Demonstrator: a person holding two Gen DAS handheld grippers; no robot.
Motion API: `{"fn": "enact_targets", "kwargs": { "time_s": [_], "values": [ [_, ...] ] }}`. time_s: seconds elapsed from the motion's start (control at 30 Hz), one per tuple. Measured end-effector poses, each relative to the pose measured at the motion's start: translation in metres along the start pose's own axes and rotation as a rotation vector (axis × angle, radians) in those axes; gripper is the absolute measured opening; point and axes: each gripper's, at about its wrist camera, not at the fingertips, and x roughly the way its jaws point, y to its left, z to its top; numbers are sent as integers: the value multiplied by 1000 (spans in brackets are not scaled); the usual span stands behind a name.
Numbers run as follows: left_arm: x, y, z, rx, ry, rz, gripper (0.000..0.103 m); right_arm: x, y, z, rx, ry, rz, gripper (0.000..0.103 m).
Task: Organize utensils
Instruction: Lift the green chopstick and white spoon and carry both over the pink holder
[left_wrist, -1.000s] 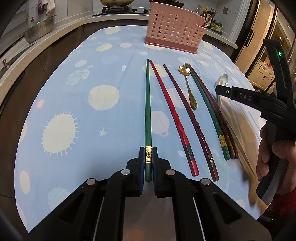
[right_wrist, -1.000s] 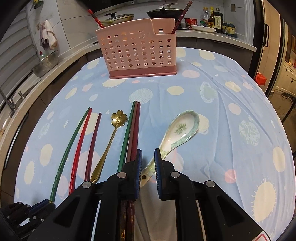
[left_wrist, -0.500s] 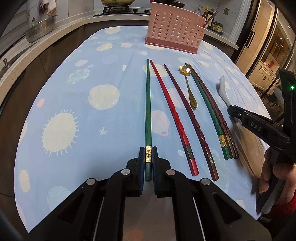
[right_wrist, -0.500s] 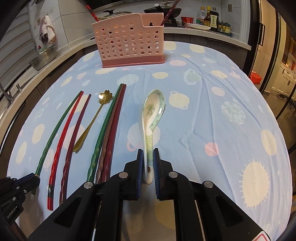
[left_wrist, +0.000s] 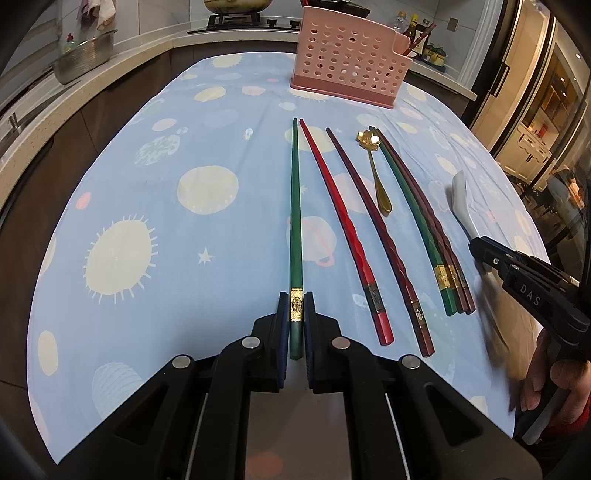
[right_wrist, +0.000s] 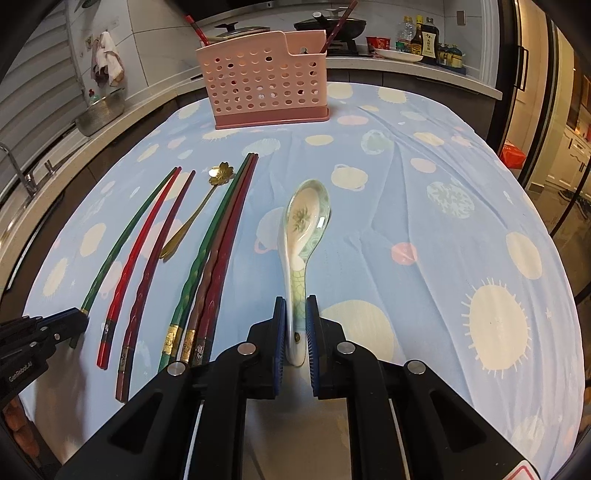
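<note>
My left gripper (left_wrist: 296, 317) is shut on the thick end of a green chopstick (left_wrist: 294, 206) that lies along the blue tablecloth. My right gripper (right_wrist: 296, 328) is shut on the handle of a white ceramic soup spoon (right_wrist: 304, 229), tilted on its side; the spoon also shows in the left wrist view (left_wrist: 461, 201). Between them lie a red chopstick (left_wrist: 343, 229), a dark red chopstick (left_wrist: 380, 236), a gold flower spoon (left_wrist: 375, 166) and a bundle of three chopsticks (left_wrist: 424, 229). A pink perforated utensil holder (right_wrist: 264, 79) stands at the table's far side.
The holder has chopsticks standing in it (right_wrist: 334, 27). A kitchen counter with a metal bowl (right_wrist: 99, 114) curves along the left, bottles (right_wrist: 424, 37) and a pan stand behind. The table edge is close below both grippers.
My right gripper has drawn back and lower with the ceramic spoon, which has turned onto its side and lined up with the gripper. The left gripper and green chopstick have not moved.
</note>
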Motion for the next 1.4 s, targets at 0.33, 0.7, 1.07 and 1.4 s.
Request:
{"fn": "enact_targets", "kwargs": {
  "time_s": [0.33,0.7,1.07,1.4],
  "values": [
    [-20,2,1,-13,-18,-35,7,-36,-5,4,19,-25,32,8],
    [-75,9,43,-34,-175,-72,7,-76,-14,40,72,-116,90,6],
    [-107,7,105,-8,-335,-66,7,-82,-10,84,57,-192,114,6],
    [-111,3,170,20,-434,-37,7,-76,-15,134,71,-231,167,6]
  ]
}}
